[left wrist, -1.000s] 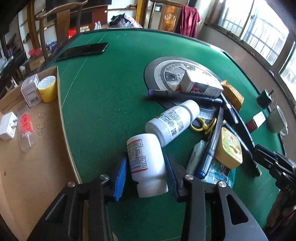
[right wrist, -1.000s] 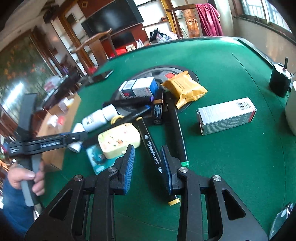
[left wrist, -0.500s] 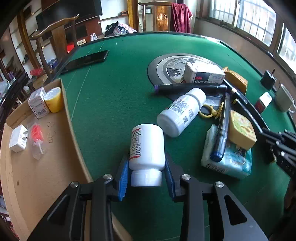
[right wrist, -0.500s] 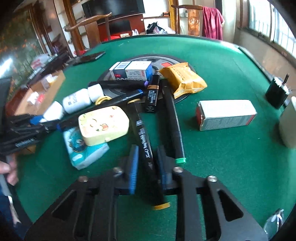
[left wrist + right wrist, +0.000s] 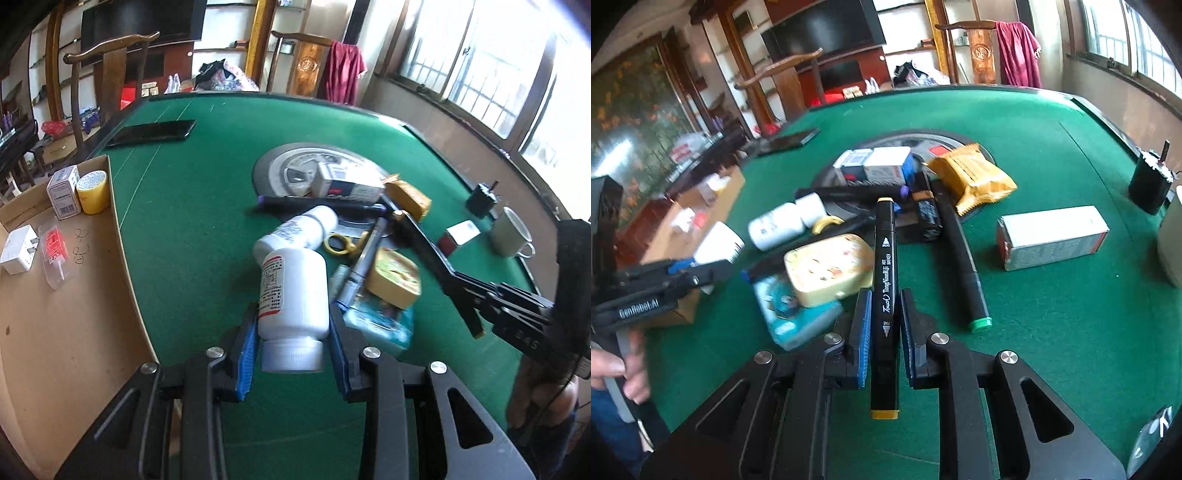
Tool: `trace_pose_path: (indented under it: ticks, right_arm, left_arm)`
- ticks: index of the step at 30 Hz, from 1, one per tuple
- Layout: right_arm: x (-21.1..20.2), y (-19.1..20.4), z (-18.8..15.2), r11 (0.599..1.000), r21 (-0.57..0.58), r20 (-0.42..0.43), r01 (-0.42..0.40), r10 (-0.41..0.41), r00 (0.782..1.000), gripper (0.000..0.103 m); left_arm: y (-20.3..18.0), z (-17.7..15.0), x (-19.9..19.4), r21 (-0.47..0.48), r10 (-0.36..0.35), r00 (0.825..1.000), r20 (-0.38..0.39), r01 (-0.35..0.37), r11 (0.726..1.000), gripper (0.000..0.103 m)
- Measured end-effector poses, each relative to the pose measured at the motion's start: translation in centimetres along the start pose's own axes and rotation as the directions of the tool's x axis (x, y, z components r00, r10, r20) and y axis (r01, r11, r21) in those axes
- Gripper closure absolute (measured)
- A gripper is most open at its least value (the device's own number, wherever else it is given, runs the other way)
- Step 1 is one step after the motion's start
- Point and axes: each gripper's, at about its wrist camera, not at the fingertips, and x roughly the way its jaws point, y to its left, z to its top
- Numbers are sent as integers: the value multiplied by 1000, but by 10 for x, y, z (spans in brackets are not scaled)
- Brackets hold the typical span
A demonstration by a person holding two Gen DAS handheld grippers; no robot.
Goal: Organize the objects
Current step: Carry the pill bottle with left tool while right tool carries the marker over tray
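The left tool point(image 5: 291, 332) pinches a white pill bottle point(image 5: 293, 295) between its blue pads, cap toward the camera and base pointing away, lifted clear of the green tabletop point(image 5: 192, 206). A second white bottle point(image 5: 299, 232) lies on its side just beyond it. To the left sits an open cardboard box point(image 5: 55, 314) holding a white plug adapter point(image 5: 16, 249), a small clear packet with red contents point(image 5: 55, 251), a yellow tape roll point(image 5: 92, 190) and a small white carton point(image 5: 62, 194). A black phone point(image 5: 153, 132) lies flat near the tabletop's far edge.

The right tool point(image 5: 882, 325) is pressed tight on a black art marker point(image 5: 885, 280) with yellow end caps; the marker runs straight along the tool's line and is raised off the felt. Below and to its left lies the clutter: a pale yellow tin point(image 5: 827, 269) resting on a teal tissue pack point(image 5: 792, 314), yellow-handled scissors point(image 5: 825, 223) (mostly hidden), and a black marker with a green cap point(image 5: 964, 262) lying on the felt to the right. Farther back are an orange snack packet point(image 5: 971, 177), a small white and blue carton point(image 5: 882, 166) on the grey round centre plate point(image 5: 923, 138), and a grey box with a red end point(image 5: 1052, 236) lying apart to the right. A white mug point(image 5: 511, 232) stands near the right rim.
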Motion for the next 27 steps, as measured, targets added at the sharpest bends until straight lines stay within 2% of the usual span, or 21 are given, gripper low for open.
trace_pose_path:
  ticks: [6,11,14,21,27]
  right_arm:
    - [-11,9,0,997,10,58,-71,70,996,89]
    - [-10,19,-2,989,36,53,-146,144,988,89]
    - [-8,29,-5,973,63,42,-220,218,975,89]
    - [1,74,0,951,42,8,-306,306,952,89]
    - [11,118,8,943,-16,-31,-333,332,943,89]
  left_arm:
    - [4,-3,-17,-22,-33,999,30,33,999,68]
    - [23,-6,-30,-68,-44,998,52,48,997,68]
    - [39,-6,-40,-102,-43,996,73,50,993,68]
    - [84,-10,-67,-192,-27,991,134,53,980,68]
    - [125,-19,-81,-278,-1,986,165,48,959,68]
